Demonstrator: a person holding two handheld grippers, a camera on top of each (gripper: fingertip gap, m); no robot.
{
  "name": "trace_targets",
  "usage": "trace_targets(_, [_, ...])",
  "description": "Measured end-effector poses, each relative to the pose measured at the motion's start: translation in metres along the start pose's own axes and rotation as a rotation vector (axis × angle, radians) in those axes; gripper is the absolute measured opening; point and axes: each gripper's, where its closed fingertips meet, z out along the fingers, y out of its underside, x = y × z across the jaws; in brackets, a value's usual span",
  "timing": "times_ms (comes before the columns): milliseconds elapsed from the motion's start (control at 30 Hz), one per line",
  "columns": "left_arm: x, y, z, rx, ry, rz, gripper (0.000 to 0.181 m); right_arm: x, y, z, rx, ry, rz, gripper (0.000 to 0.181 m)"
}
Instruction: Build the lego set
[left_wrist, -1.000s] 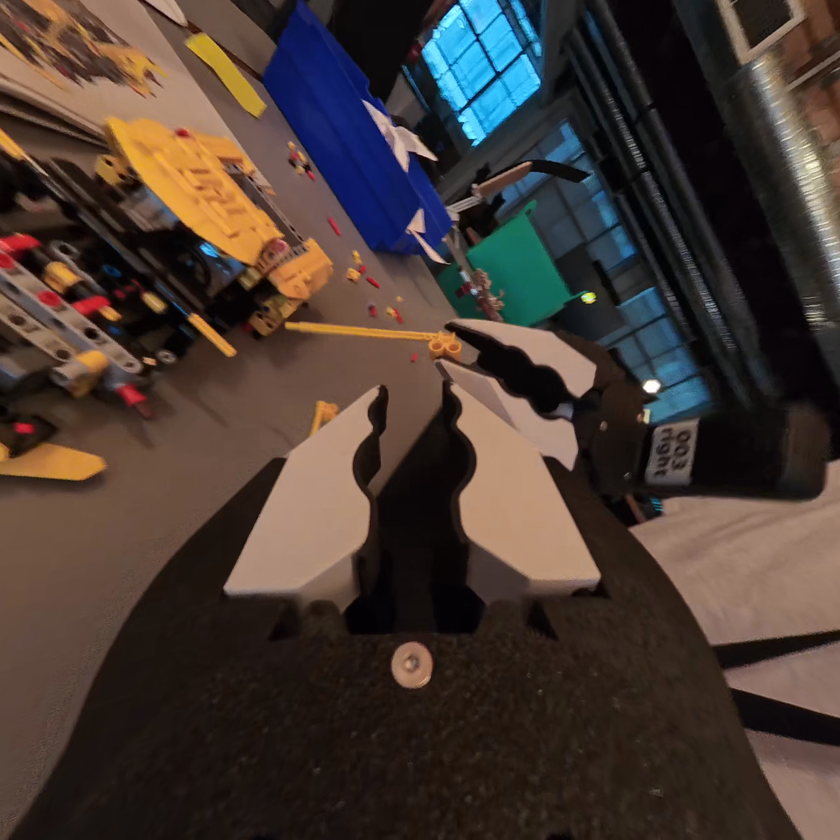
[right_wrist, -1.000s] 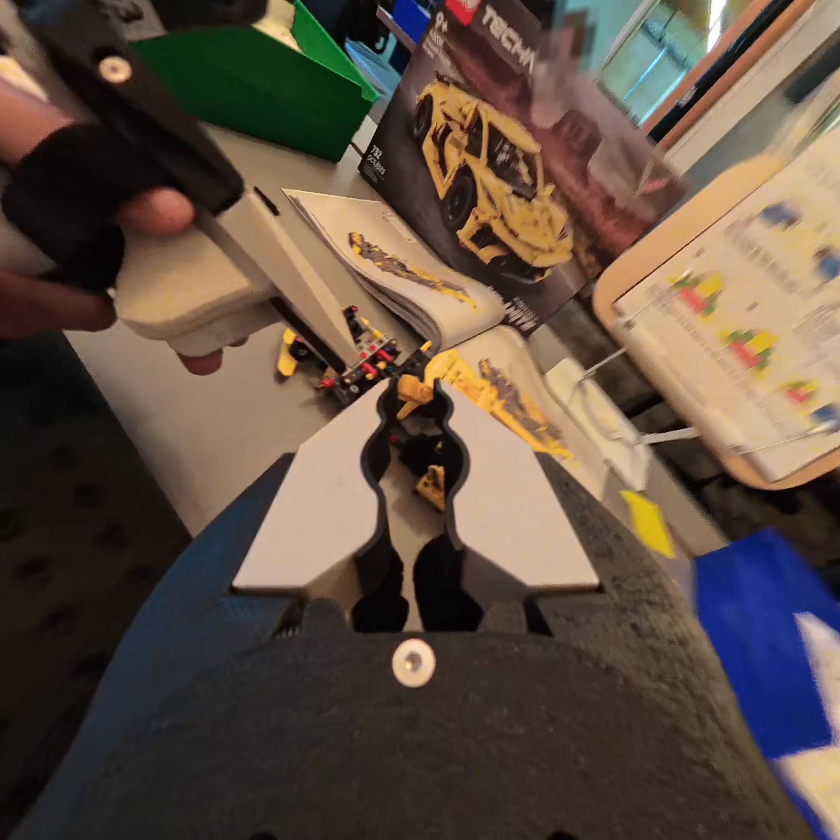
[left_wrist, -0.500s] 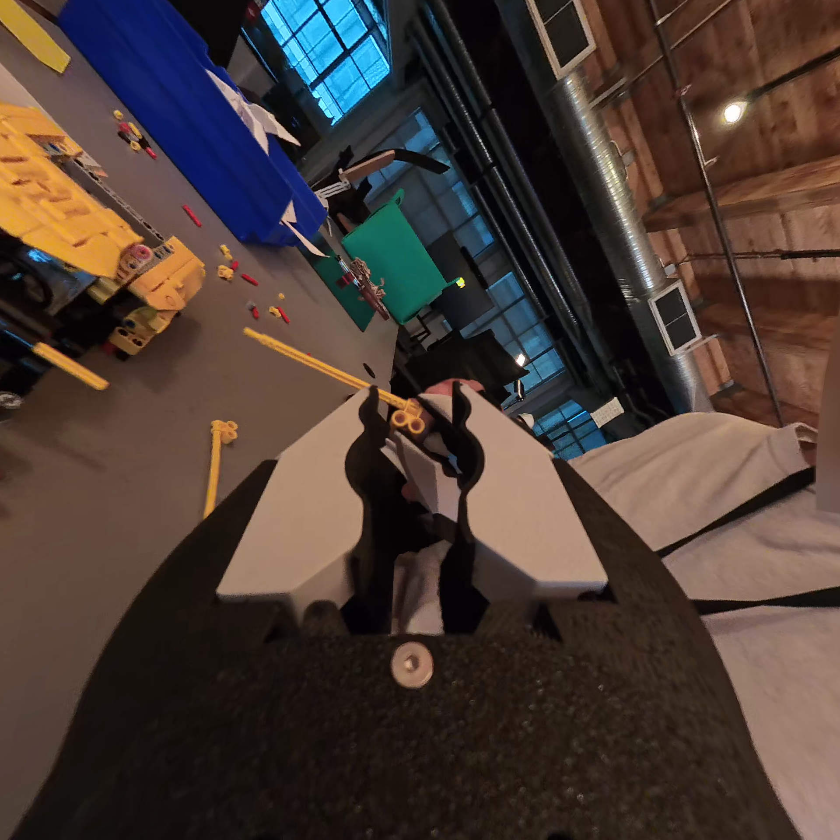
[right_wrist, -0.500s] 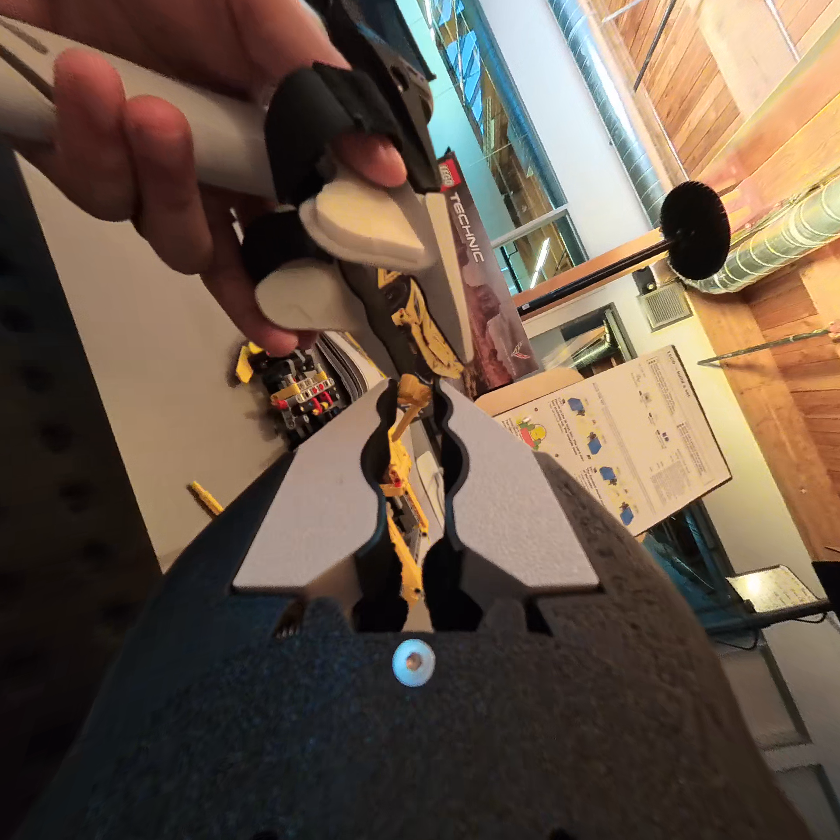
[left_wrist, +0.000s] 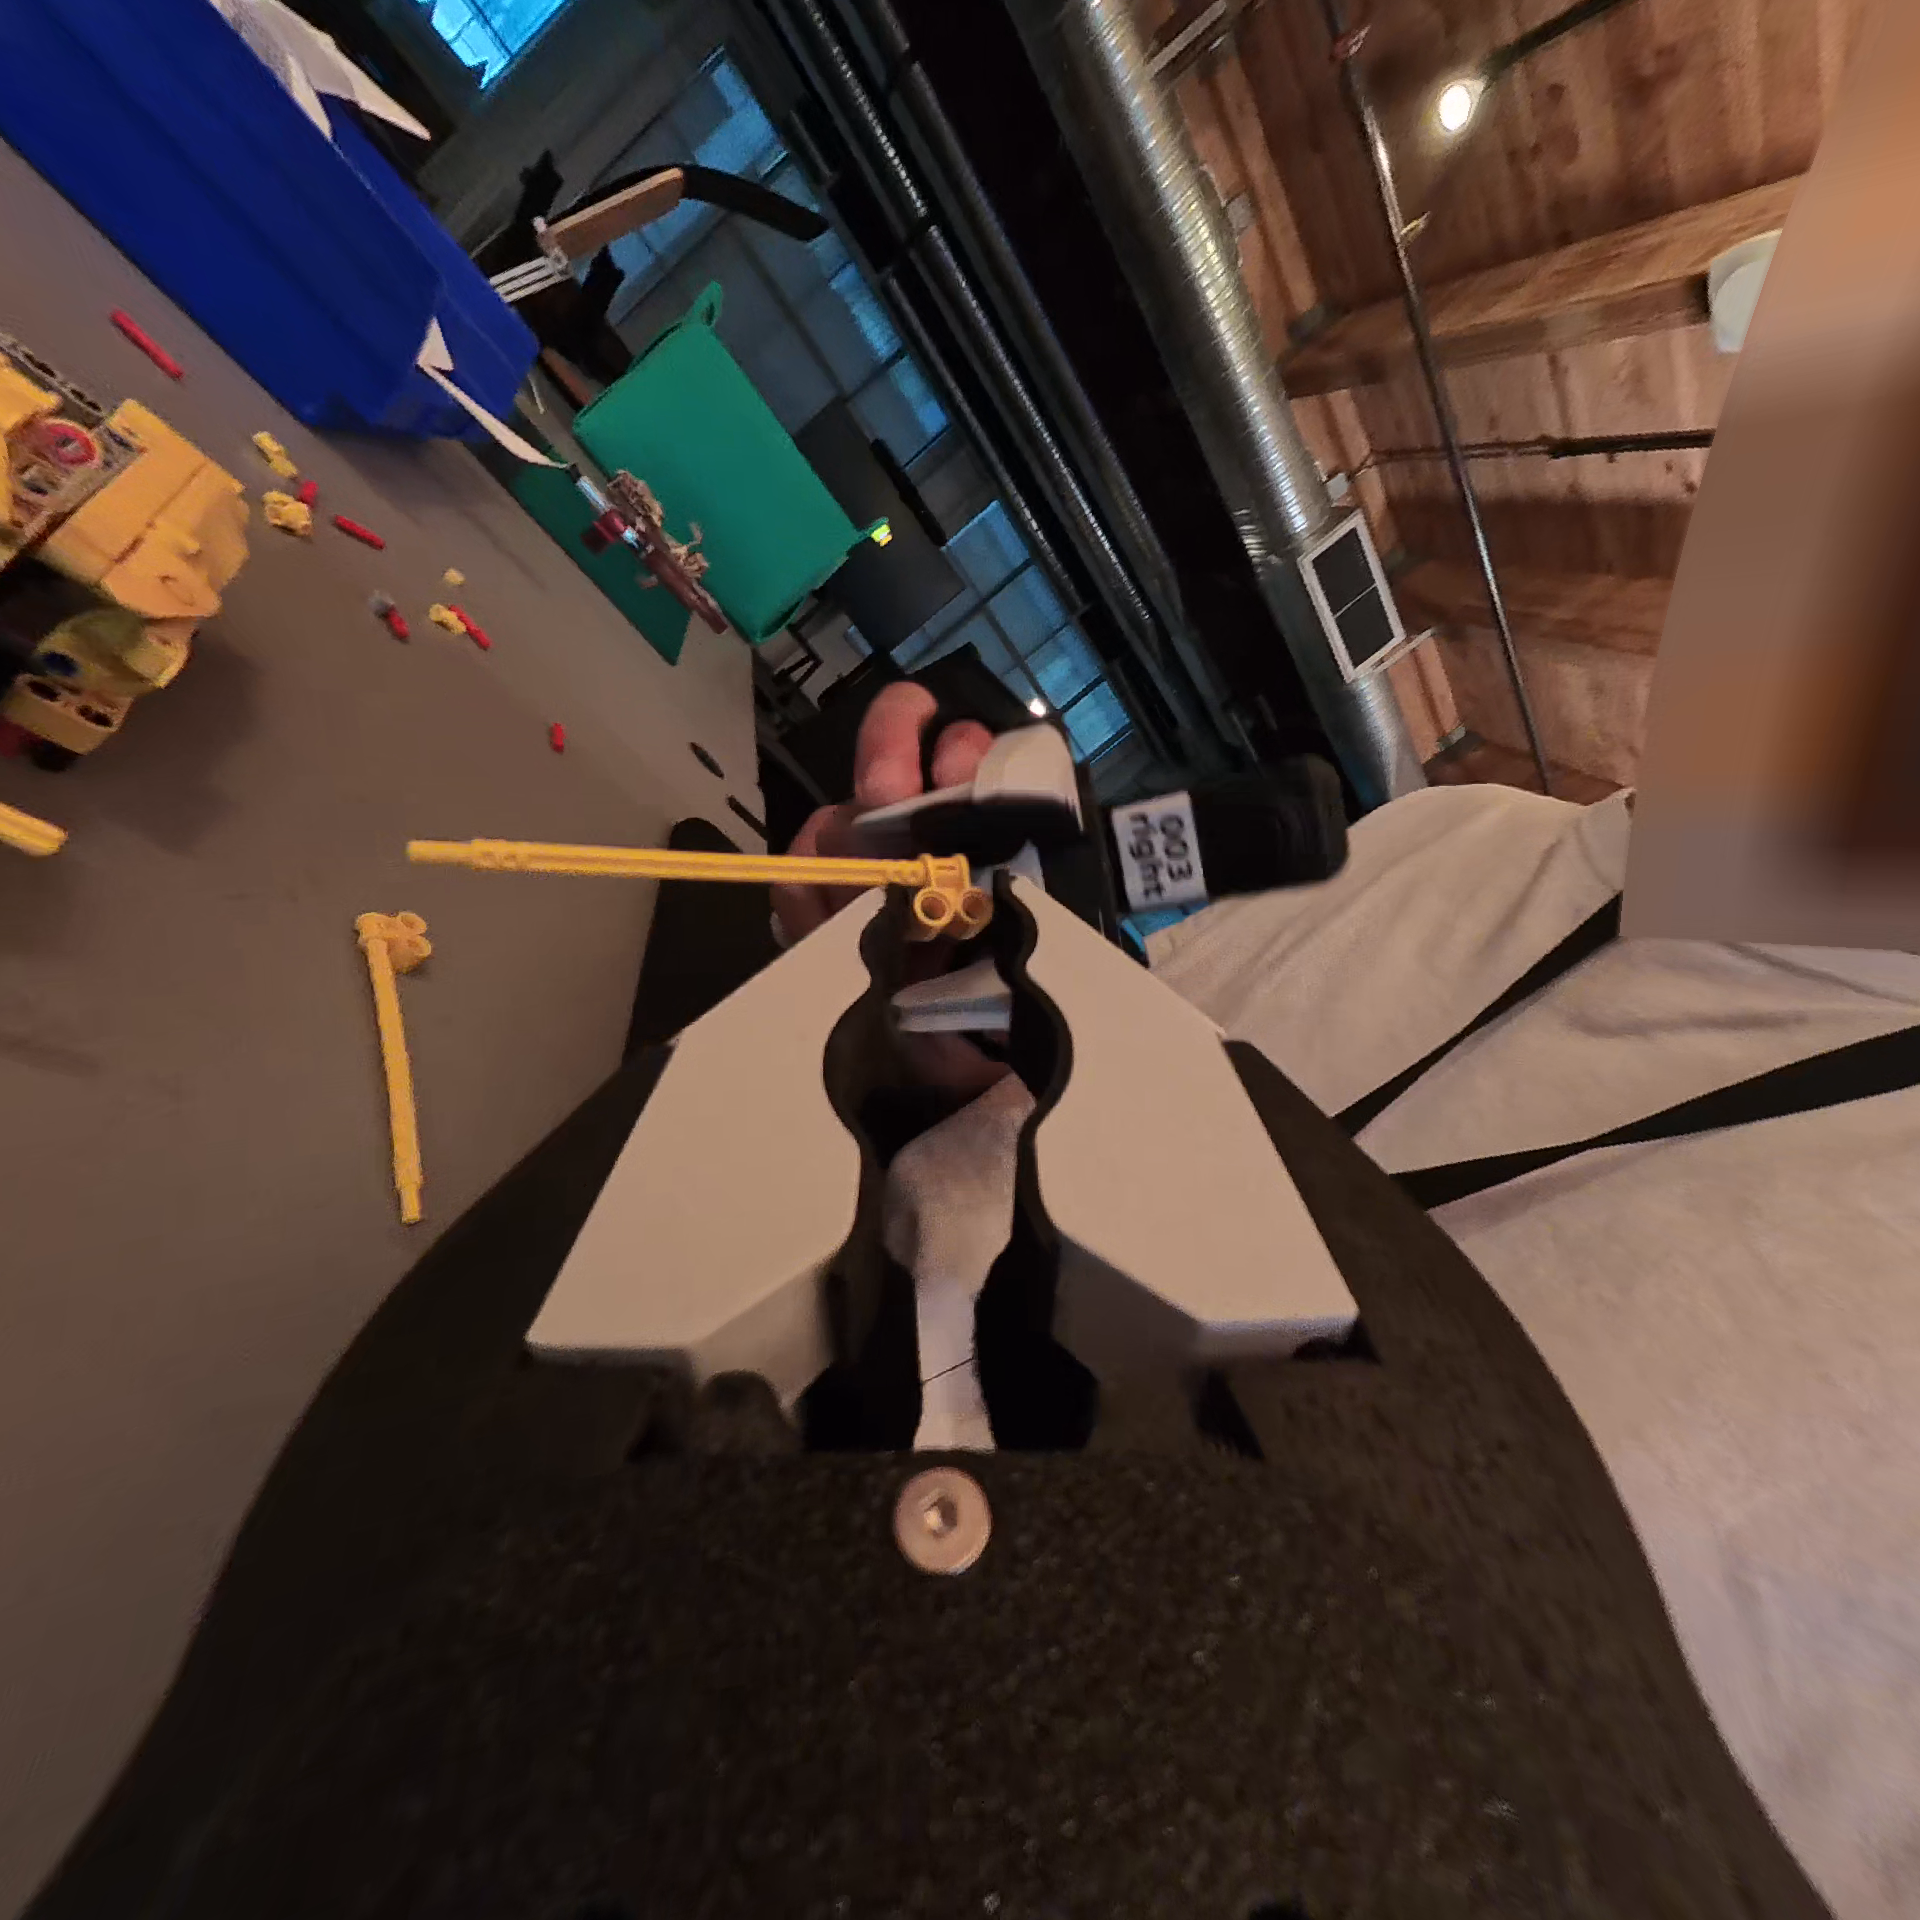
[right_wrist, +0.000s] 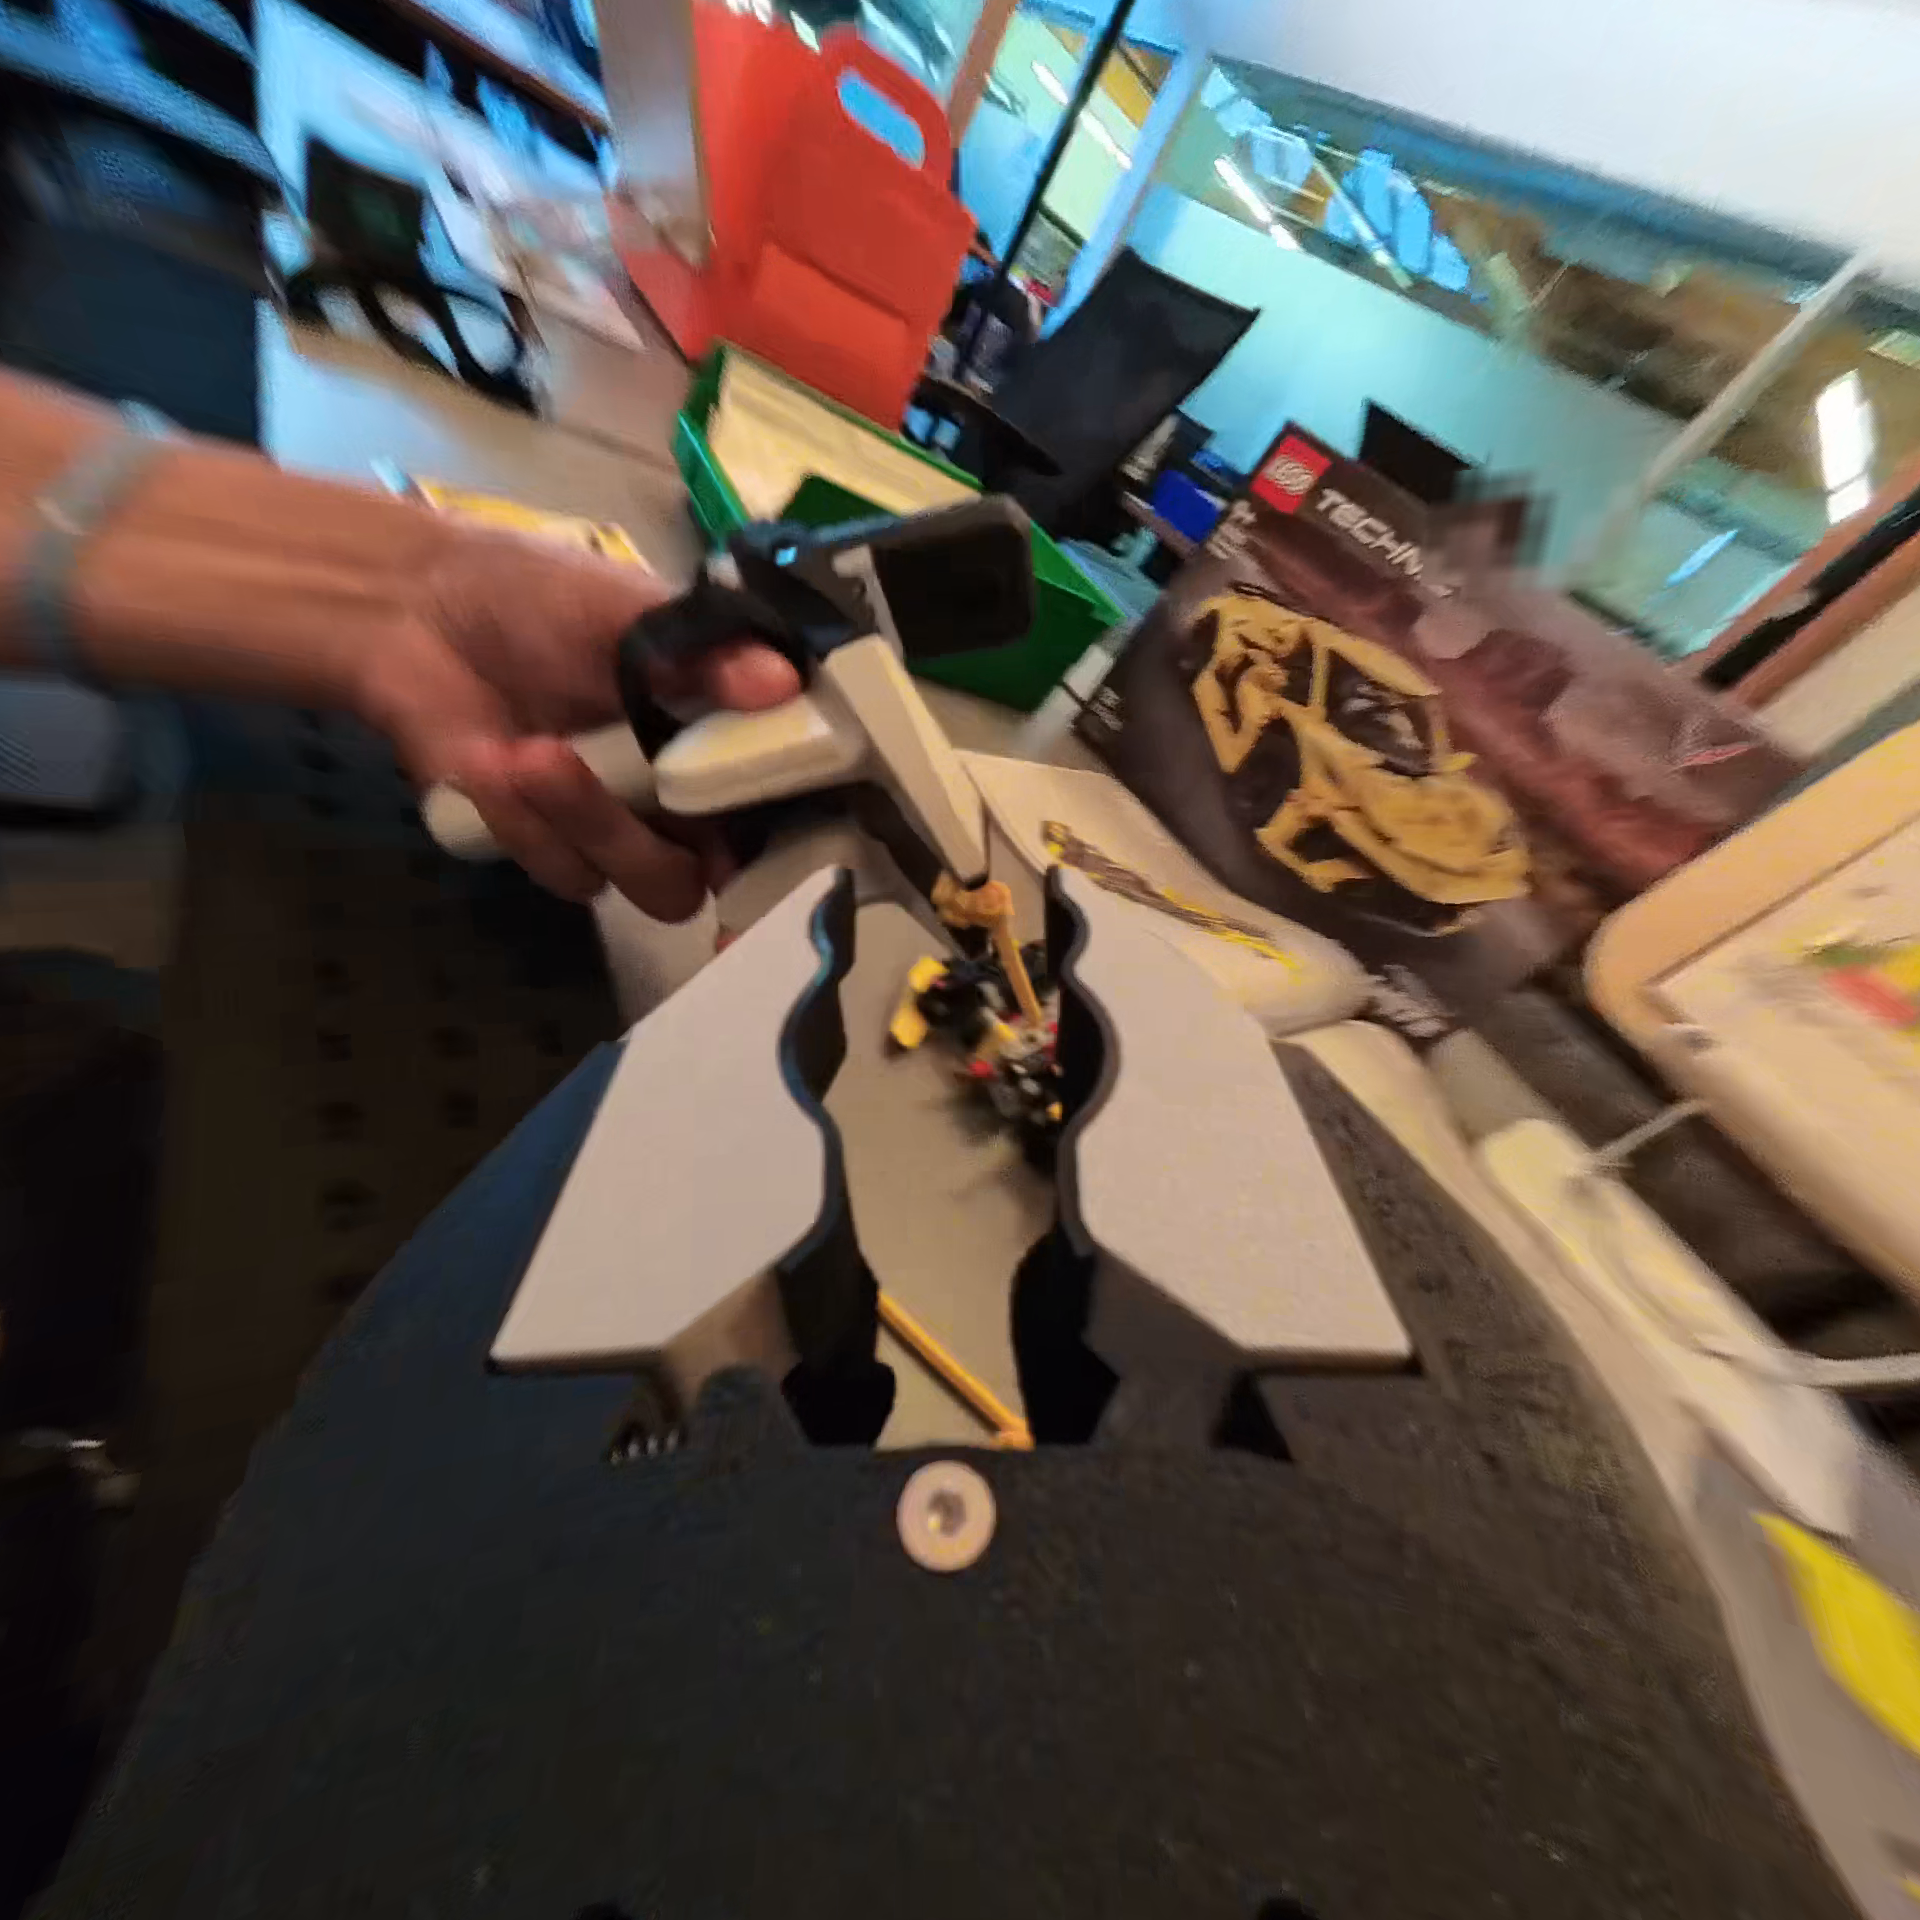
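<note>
Left gripper (left_wrist: 940, 914): fingers nearly closed, tips pinched on the connector end of a long yellow rod (left_wrist: 665, 862), which is held above the table (left_wrist: 208, 1039) and projects sideways over it. Right gripper (right_wrist: 951, 914): fingers parted, nothing held between them; the rod's connector (right_wrist: 971, 904) is seen just beyond its tips, gripped by the left gripper's narrow grey tips (right_wrist: 935, 800), with a hand (right_wrist: 520, 707) wrapped round that gripper's handle. In the left view, the right gripper (left_wrist: 966, 821) is seen just behind the rod's connector, with fingers of a hand on it and a labelled black handle; whether it touches the rod cannot be told. Second yellow rod (left_wrist: 395, 1060): lying flat on the table, near the held rod and below it in the picture. Model (left_wrist: 114, 561): yellow and black, partly built, standing on the table beyond the held rod, at the left picture edge. Loose pieces (left_wrist: 416, 603): small, red and yellow, scattered on the table between the model and the green bin (left_wrist: 727, 468). Blue bin (left_wrist: 239, 239): behind the model, farther along the table. Set box (right_wrist: 1403, 748): seen blurred in the right view, standing beyond the held rod, with an open booklet (right_wrist: 1164, 914) lying before it.
</note>
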Motion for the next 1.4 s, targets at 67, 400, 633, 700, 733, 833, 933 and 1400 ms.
trace_targets(67, [0.008,-0.002,-0.002,0.017,0.059,-0.02,0.015,0.007,-0.01,-0.008,0.078,-0.103,0.136,0.043])
trace_targets(400, [0.06,0.013,0.002,-0.109,0.439,-0.243,0.016,-0.001,-0.013,-0.014,0.148,-0.619,0.086,0.025])
trace_targets(633, [0.059,0.032,0.007,-0.207,0.41,-0.25,0.016,-0.032,0.004,-0.02,0.042,-0.843,0.086,0.004])
trace_targets(700, [0.045,0.026,0.005,-0.175,0.312,-0.204,0.017,-0.026,0.014,-0.016,-0.03,-0.822,0.08,0.003])
trace_targets(733, [0.034,0.02,0.002,-0.148,0.236,-0.166,0.017,-0.023,0.022,-0.014,-0.09,-0.819,0.091,0.003])
trace_targets(833, [-0.008,0.001,-0.012,-0.079,-0.096,0.039,0.028,-0.01,0.046,-0.012,-0.296,-0.828,0.188,0.003])
trace_targets(933, [-0.026,-0.004,-0.027,-0.115,-0.32,0.279,0.029,0.002,0.068,-0.009,-0.474,-0.808,0.227,0.003])
trace_targets(1400, [-0.053,0.026,-0.012,-0.351,-0.518,0.566,0.004,-0.006,0.073,0.001,-0.561,-1.005,0.316,0.003])
